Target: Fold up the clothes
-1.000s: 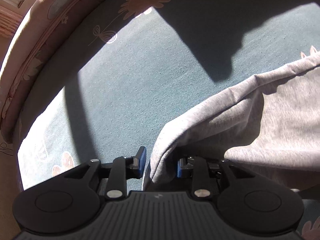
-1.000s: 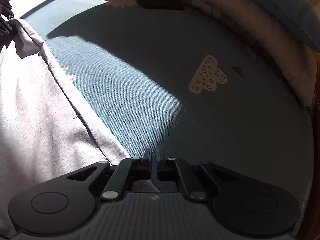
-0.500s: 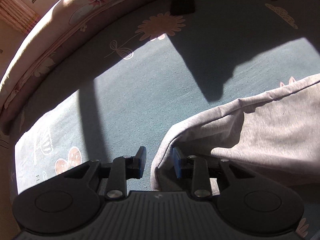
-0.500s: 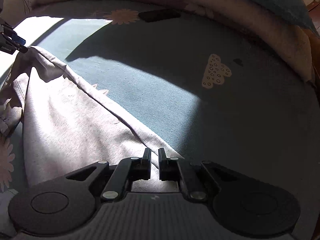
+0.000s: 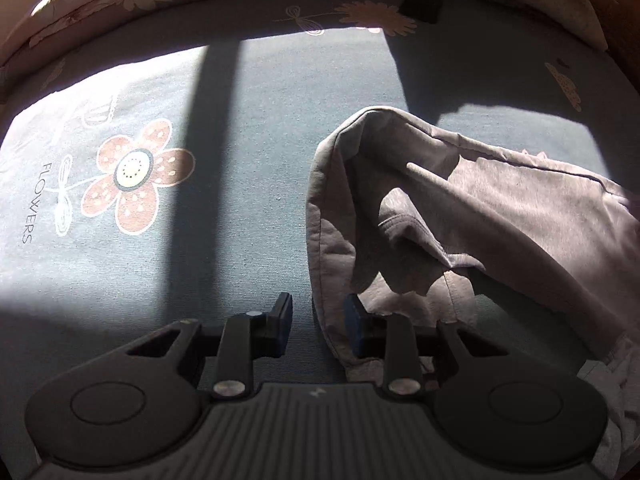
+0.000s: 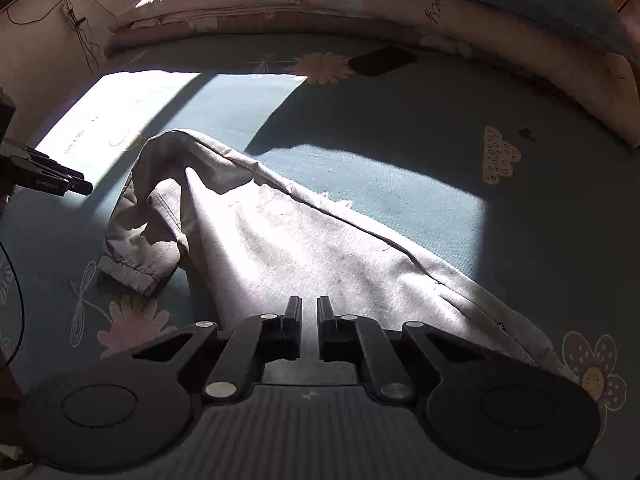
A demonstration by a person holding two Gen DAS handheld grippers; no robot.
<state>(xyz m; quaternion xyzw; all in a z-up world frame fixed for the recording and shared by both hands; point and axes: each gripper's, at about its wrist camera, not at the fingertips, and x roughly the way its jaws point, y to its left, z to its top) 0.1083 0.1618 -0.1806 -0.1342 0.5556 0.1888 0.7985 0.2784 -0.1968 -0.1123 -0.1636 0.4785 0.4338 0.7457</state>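
Observation:
A grey garment point(image 6: 300, 240) lies stretched across the blue-green printed sheet point(image 6: 400, 120), half in sun. My right gripper point(image 6: 309, 308) is shut on the grey garment near its closer end, and a taut fold runs from the jaws to a raised peak. At the far end a sleeve cuff point(image 6: 132, 274) rests crumpled on the sheet. In the left wrist view the garment point(image 5: 500, 216) bunches at right, its hem beside the right pad. My left gripper point(image 5: 318, 306) is open and no pad presses the cloth. It also shows at the left edge, the left gripper point(image 6: 82, 186), apart from the cloth.
A dark flat object point(image 6: 382, 60) lies on the sheet near the pillows point(image 6: 320, 8) at the far edge. A pink flower print point(image 5: 134, 172) marks bare sheet point(image 5: 260, 160) left of the garment. A thin cord point(image 6: 76, 20) hangs on the wall at top left.
Both grippers have risen and pulled back, so more bed shows. The garment's far end has bunched up, with a sleeve cuff now showing. The left gripper has drawn away from the cloth edge.

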